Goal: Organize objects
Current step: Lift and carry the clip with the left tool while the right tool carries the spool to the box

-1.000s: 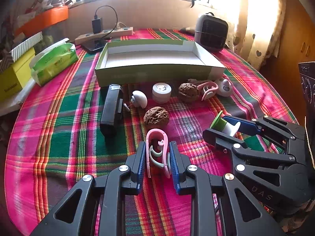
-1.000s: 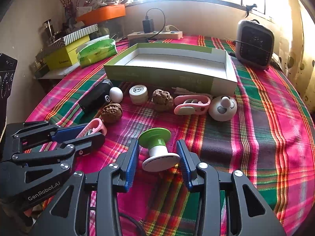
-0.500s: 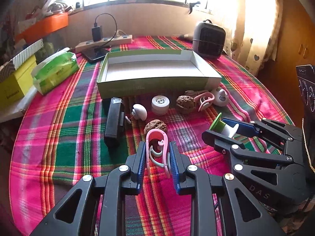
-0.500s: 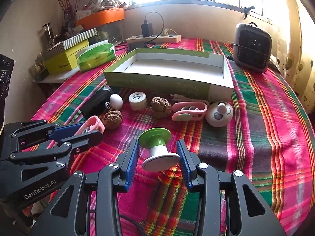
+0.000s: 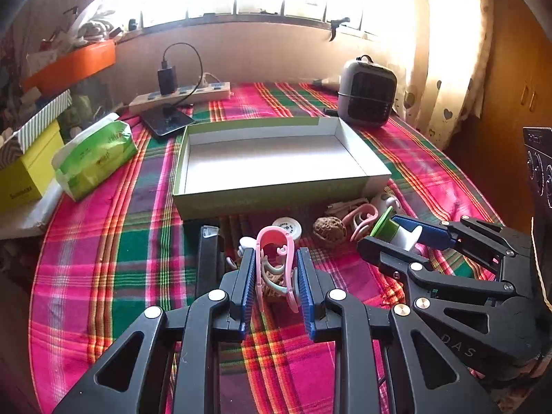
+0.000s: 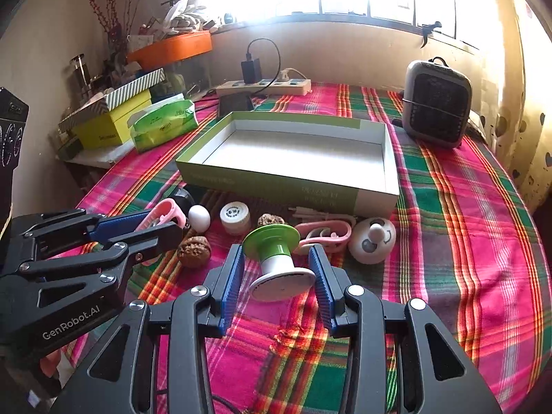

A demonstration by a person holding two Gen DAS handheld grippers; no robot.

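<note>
A: Left gripper [image 5: 276,276] state?

B: Clenched on the pink clip [image 5: 276,258]. Clip stood upright between the blue pads [image 5: 249,286], loop end poking past the tips, lower centre of the left wrist frame.

A: Right gripper [image 6: 277,270]?

B: Grasping the green-and-white spool [image 6: 277,258], white flange squeezed between the pads, green flange tilted up and forward (bottom centre of the right wrist frame).

A: What sat ahead?

B: Open green box [image 6: 276,186] mid-frame, white floor bare. Between jaws and box wall, a row on the plaid cloth [image 6: 465,241]: walnut [image 6: 194,251], white egg [image 6: 199,218], small white jar [image 6: 235,217], second pink clip [image 6: 324,236], round white toy [image 6: 372,239]. Black heater [image 6: 436,103] upper right, tissue pack [image 6: 162,124] upper left.
</note>
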